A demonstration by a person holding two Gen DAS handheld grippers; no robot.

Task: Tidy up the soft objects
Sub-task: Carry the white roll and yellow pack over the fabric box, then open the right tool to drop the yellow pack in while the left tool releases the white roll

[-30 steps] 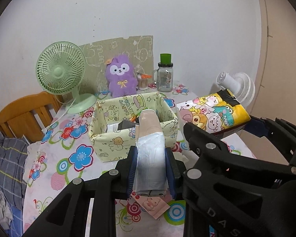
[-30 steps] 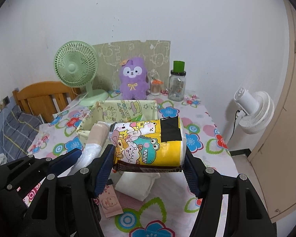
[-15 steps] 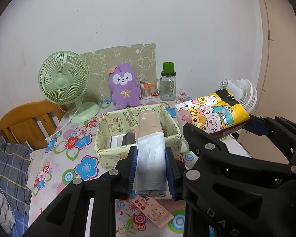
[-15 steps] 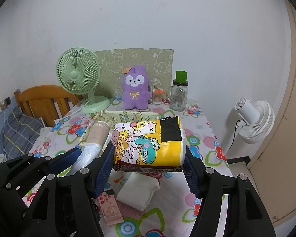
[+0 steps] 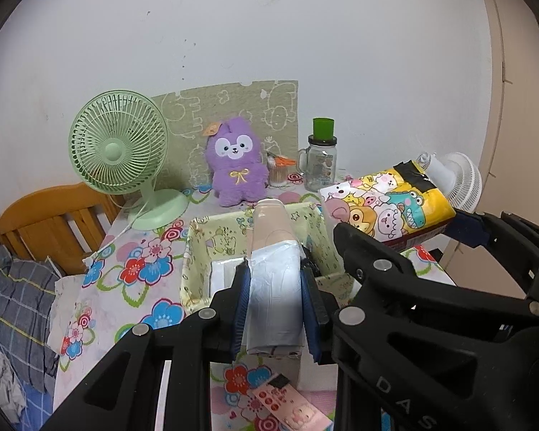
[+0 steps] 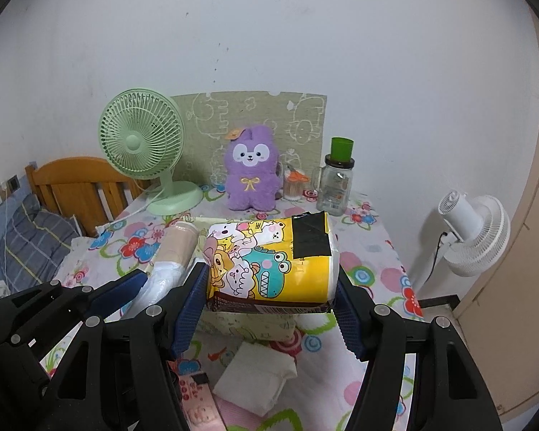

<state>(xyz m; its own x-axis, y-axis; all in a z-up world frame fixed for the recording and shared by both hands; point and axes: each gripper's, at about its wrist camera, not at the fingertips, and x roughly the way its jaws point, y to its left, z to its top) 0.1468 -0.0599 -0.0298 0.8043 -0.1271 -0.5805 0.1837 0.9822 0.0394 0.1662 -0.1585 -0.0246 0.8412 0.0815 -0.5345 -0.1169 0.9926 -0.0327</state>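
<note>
My left gripper (image 5: 275,287) is shut on a soft roll (image 5: 273,244), grey-white plastic wrap with a beige end, which points out over a pale green fabric box (image 5: 197,251). My right gripper (image 6: 271,294) is shut on a yellow cartoon-print tissue pack (image 6: 269,251) with a black tape patch, held in the air above the box's front wall (image 6: 248,323). In the right wrist view the roll (image 6: 172,251) and left gripper (image 6: 154,283) sit just left of the pack. A white packet lies inside the box. A purple plush (image 5: 235,165) stands against the back board.
On the floral tablecloth there are a green desk fan (image 5: 118,151), a glass jar (image 5: 321,165) with a green lid, a folded white cloth (image 6: 255,377) and a pink card (image 5: 287,406) near the front. A white floor fan (image 6: 474,230) stands to the right and a wooden headboard (image 5: 43,222) to the left.
Both grippers have carried their loads forward toward the back wall. The fabric box has slid under the roll and the pack in both views. Neither grip has changed.
</note>
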